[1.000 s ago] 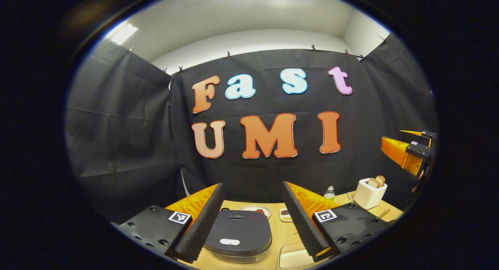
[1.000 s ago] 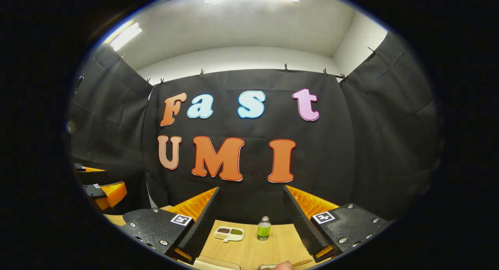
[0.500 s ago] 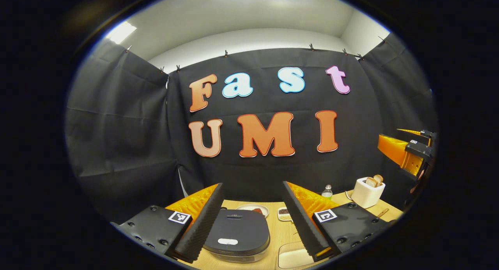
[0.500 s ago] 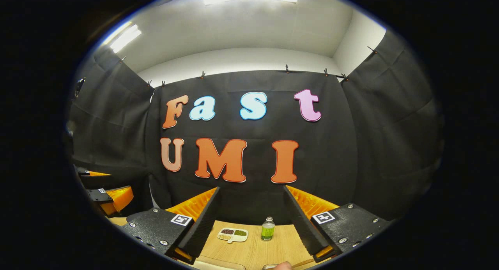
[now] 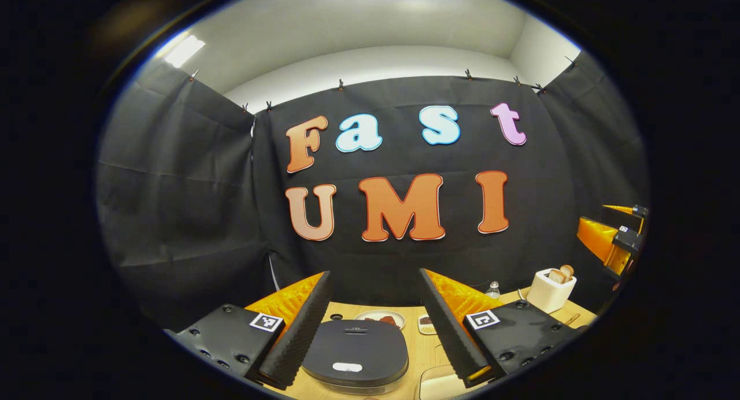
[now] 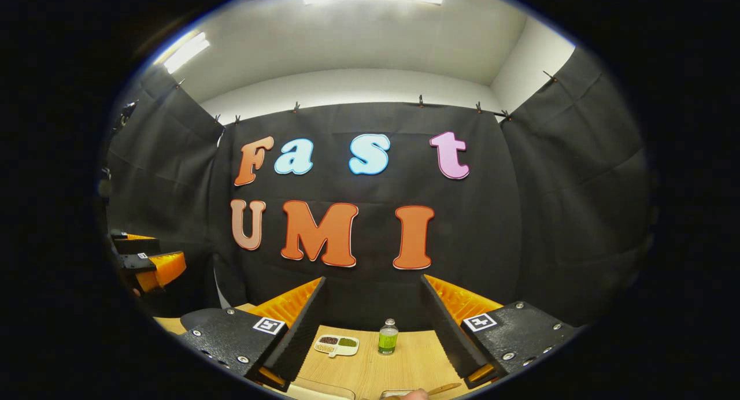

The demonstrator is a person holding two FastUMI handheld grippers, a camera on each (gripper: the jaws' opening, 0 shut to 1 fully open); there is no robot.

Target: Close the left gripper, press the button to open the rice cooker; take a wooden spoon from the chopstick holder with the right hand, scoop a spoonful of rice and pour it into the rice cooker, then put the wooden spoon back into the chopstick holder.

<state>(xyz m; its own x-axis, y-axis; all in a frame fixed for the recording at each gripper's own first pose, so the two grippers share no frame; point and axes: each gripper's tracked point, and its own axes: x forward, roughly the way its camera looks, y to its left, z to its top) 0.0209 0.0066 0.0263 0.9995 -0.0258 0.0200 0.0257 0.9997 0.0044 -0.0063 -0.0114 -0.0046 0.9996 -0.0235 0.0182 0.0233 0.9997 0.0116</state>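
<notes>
Dark grey, rounded-square rice cooker sits lid-down on the light wooden desk, low in the left gripper view, framed between the left tongs. Its pale oval button is on the lid's near edge, so the cooker's front faces the camera and its front-to-back axis runs straight away toward the cloth wall. Lid looks fully closed; nothing done yet by my read. Left tongs are spread wide, hanging above the cooker and touching nothing. Step in hand: bring those fingers together first, then come down with the joined tips square on the oval, pushing straight along the tongs' axis; an off-centre push would likely slide off the smooth lid. Keep clear of the hinge side, since the lid should swing up away from the camera. Behind the cooker are a small plate with dark food and a white divided dish; farther right, a white toaster with bread. Right tongs are also spread, empty, above bare desk facing a small green-filled bottle. A light wooden stick pokes in at the bottom edge of the right gripper view, maybe the spoon handle; can't confirm.
</notes>
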